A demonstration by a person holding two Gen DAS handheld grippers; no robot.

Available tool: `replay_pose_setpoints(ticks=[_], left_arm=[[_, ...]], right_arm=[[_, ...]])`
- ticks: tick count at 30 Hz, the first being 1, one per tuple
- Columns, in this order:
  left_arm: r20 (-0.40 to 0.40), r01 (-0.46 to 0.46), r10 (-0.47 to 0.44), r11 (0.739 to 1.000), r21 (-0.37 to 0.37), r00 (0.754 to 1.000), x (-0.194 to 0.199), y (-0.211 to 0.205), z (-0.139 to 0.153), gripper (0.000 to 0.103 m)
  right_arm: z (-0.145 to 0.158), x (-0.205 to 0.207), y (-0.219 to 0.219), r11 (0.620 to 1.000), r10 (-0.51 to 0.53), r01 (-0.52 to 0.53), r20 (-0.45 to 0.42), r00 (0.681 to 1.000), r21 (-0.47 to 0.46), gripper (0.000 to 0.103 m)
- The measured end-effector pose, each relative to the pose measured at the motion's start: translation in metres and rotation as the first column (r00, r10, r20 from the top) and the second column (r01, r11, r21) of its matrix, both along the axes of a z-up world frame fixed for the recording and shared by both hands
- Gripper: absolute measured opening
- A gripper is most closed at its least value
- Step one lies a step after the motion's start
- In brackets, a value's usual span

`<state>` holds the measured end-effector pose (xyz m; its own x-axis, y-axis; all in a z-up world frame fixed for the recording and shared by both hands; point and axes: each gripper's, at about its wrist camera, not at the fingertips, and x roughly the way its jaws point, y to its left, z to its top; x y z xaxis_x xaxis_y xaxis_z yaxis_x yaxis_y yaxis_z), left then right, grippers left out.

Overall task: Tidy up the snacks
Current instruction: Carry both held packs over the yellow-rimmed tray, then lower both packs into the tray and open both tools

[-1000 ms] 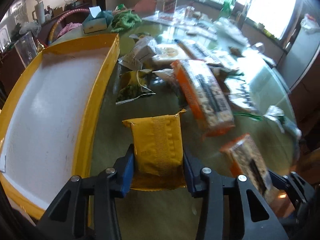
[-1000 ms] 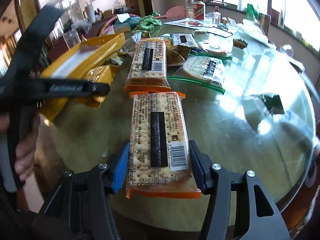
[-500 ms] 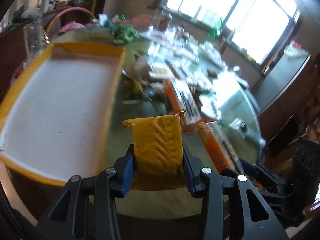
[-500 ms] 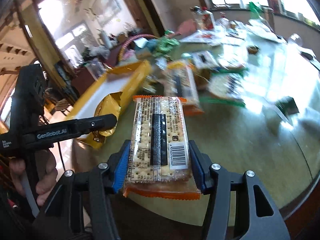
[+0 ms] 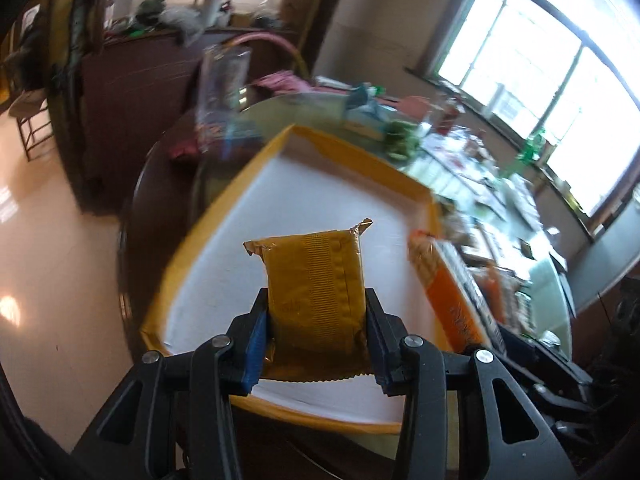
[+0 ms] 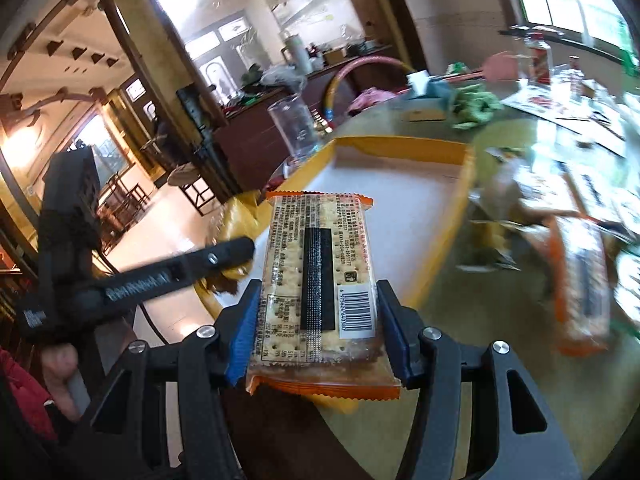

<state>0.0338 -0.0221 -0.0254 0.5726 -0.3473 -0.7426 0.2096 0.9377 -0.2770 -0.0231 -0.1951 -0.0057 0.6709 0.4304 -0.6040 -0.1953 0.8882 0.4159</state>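
A small golden-yellow foil snack packet (image 5: pixel 316 292), crimped at both ends with a ribbed seam down its middle, is held upright above the near end of a yellow-rimmed tray (image 5: pixel 352 148) with a bare white floor. A longer clear packet of crackers (image 6: pixel 320 276), edged in orange and marked with a black stripe and a barcode, is held lengthwise over the tray's near corner. More snacks (among them a second orange cracker packet (image 6: pixel 582 280), blurred) are left lying flat on the glass tabletop to the right of the tray.
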Motion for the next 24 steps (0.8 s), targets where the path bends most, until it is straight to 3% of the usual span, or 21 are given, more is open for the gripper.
replay_pose_setpoints(ticks=[8, 13, 20, 24], left_arm=[[-0.057, -0.045, 0.048, 0.998, 0.045, 0.997, 0.019, 0.009, -0.031, 0.043], [-0.063, -0.058, 0.064, 0.993, 0.104, 0.996, 0.022, 0.013, -0.038, 0.043], [-0.069, -0.071, 0.083, 0.984, 0.166, 0.994, 0.025, 0.011, -0.043, 0.045], [-0.069, -0.036, 0.049, 0.983, 0.179, 0.996, 0.026, 0.008, -0.043, 0.055]], right_arm=[[-0.031, 0.041, 0.032, 0.996, -0.025, 0.019, -0.061, 0.998, -0.089, 0.057], [-0.045, 0.049, 0.042, 0.983, -0.049, 0.036, -0.073, 0.996, -0.179, 0.057], [-0.053, 0.051, 0.044, 0.973, -0.049, 0.032, -0.072, 0.996, -0.227, 0.060], [-0.051, 0.049, 0.046, 0.979, -0.018, 0.005, -0.065, 0.998, -0.202, 0.077]])
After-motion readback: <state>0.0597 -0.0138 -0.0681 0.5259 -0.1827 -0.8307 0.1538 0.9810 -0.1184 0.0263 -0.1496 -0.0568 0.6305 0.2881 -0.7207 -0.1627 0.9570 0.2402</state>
